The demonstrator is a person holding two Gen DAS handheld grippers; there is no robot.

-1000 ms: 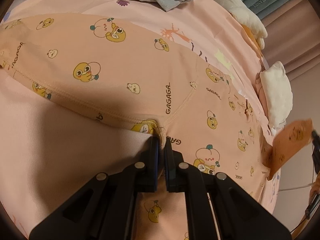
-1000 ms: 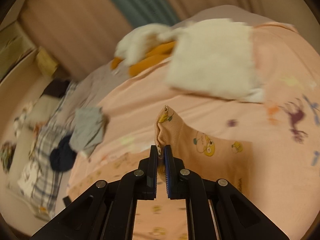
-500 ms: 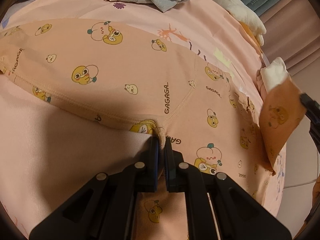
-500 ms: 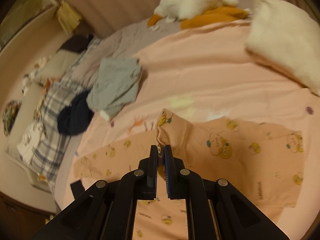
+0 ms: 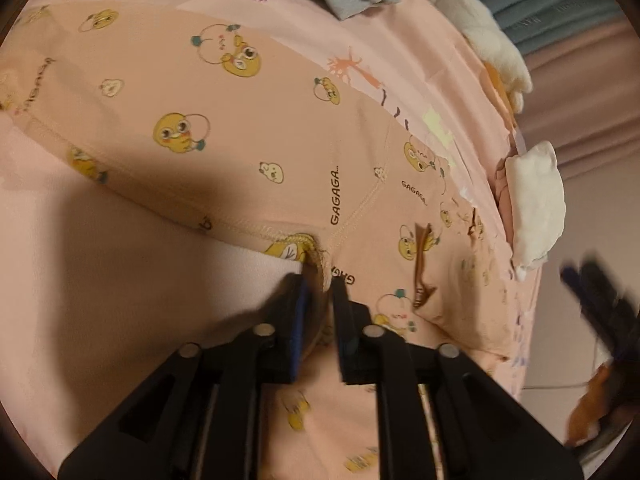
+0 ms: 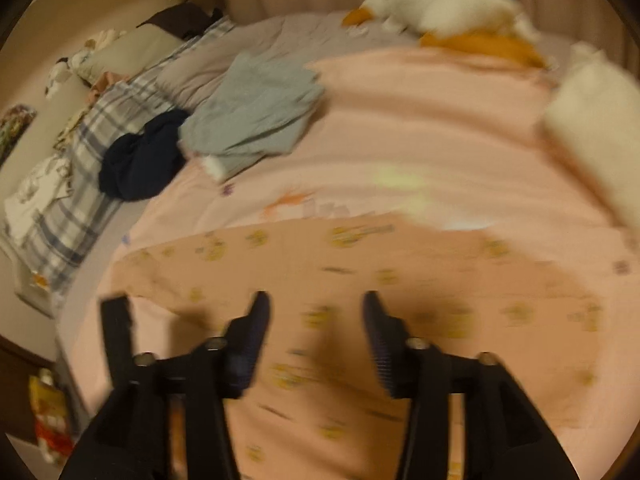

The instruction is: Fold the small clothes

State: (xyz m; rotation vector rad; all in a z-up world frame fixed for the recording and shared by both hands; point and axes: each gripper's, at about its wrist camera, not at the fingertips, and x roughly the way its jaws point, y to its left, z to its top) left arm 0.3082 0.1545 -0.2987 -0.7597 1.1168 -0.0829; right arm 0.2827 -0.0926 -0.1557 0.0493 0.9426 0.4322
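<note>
Both views are smeared by motion, the right wrist view most of all, so the printed figures on the peach children's trousers (image 6: 360, 280) are only yellow blurs there. The trousers lie flat on the pink bed cover (image 5: 120, 320), long axis running across both views; their far left end is cut off by the frame edge in the left wrist view. The left gripper (image 5: 318, 280) sits at the crotch seam with its fingers (image 5: 298, 304) just parted, having opened a little; the seam fabric lies in the narrow gap, and whether the pads still press on it is hard to tell. The right gripper (image 6: 316, 304) has just been opening and stands wide above the cloth with nothing between its fingers (image 6: 256, 320). Beyond lie a grey garment (image 6: 256, 112), a navy bundle (image 6: 144, 160) and a folded white cloth (image 5: 536, 208).
</note>
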